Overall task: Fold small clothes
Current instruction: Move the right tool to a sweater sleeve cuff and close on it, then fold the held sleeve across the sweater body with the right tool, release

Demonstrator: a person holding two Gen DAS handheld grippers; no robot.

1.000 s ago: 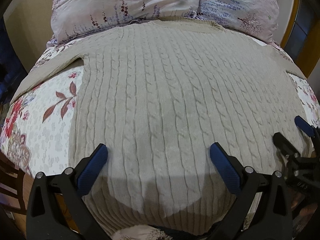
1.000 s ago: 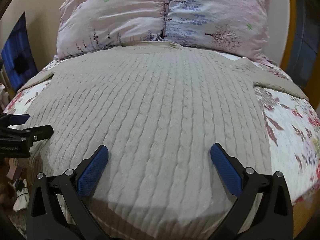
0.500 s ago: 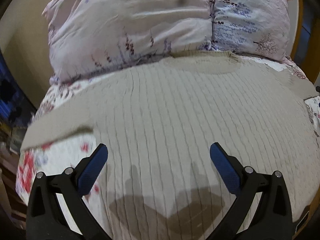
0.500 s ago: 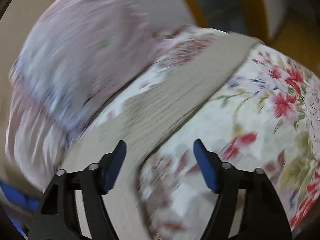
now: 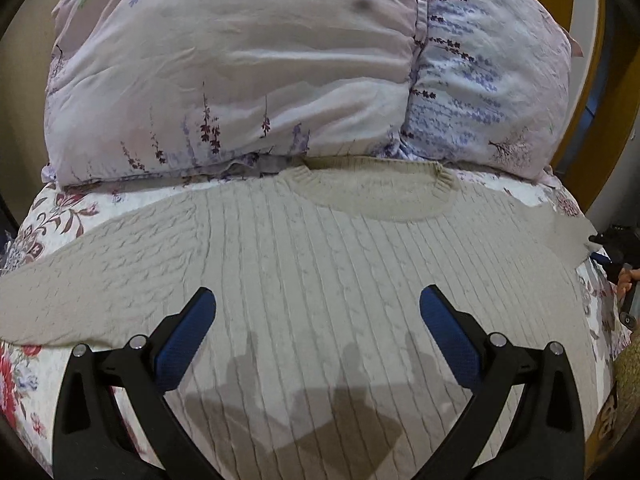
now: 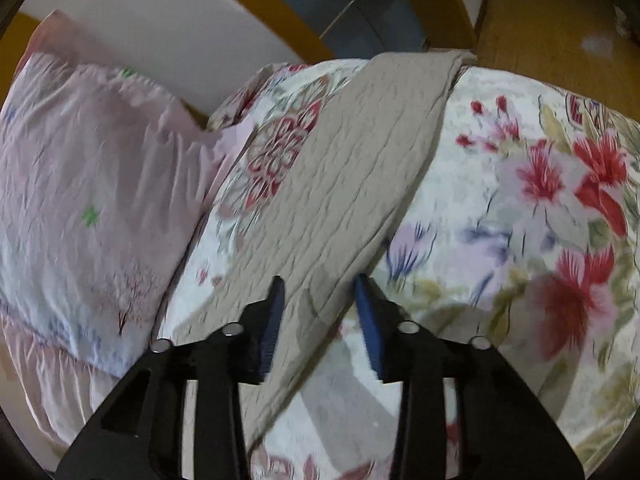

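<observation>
- A beige cable-knit sweater lies spread flat, front up, on a bed with a floral bedspread. Its round collar sits just below two pale floral pillows at the head of the bed.
- The left gripper hovers over the chest of the sweater, below the collar, with its blue-padded fingers spread wide and holding nothing. Its shadow falls on the knit just beneath it.
- One sleeve stretches out from the sweater's body toward the left edge of the left wrist view, lying flat on the bedspread.
- The right gripper is at the other sleeve, which runs away from the sweater's body toward the bed's far edge. Its fingers stand partly closed on either side of the sleeve's width; the fabric between them looks slightly bunched, but whether it is actually pinched cannot be told, as the view is blurred.
- The sleeve's cuff end hangs at or over the bed's edge, well away from the collar.
- Judged risk: the knit is thick and loose, so a shallow pinch may slip as the sleeve is carried toward the collar.
- Judged risk: pulling the sleeve while nothing holds the body down could drag the whole sweater and wrinkle the chest, giving a crooked fold.
</observation>
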